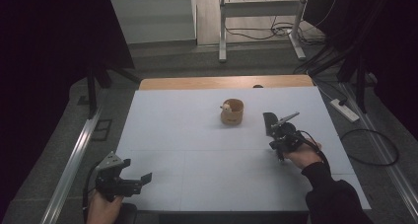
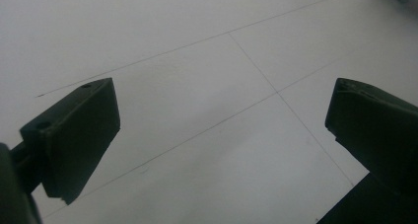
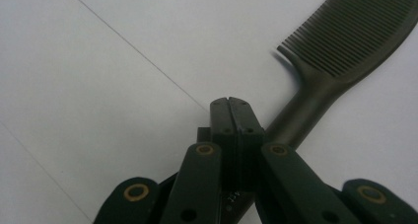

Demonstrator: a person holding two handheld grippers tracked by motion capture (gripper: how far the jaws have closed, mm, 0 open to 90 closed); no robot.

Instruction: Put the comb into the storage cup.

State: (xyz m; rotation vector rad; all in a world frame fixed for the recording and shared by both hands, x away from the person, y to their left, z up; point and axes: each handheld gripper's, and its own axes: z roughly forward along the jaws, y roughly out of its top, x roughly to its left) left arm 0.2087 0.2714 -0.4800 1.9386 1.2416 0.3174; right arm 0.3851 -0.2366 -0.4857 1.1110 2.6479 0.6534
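- High view: white table point(image 1: 197, 184) with a small round wooden cup point(image 1: 232, 112) near its far centre; something pale sits at the cup's rim, too small to identify. The right gripper point(image 1: 272, 128) is held by the right hand point(image 1: 301, 156) to the right of the cup, apart from it. A dark comb point(image 1: 269, 122) sits at its tip. The left gripper point(image 1: 139, 177) is at the near left edge of the table, held in the left hand point(image 1: 102, 209), well apart from the cup.
- Left gripper view: jaws spread wide, nothing between them, bare white table surface below with thin seam lines.
- Right gripper view: jaws pressed together, with no gap visible. The comb point(image 3: 340, 46) lies on the table; its handle passes under and just behind the jaws, teeth end up right. Whether the jaws pinch the handle, I cannot tell.
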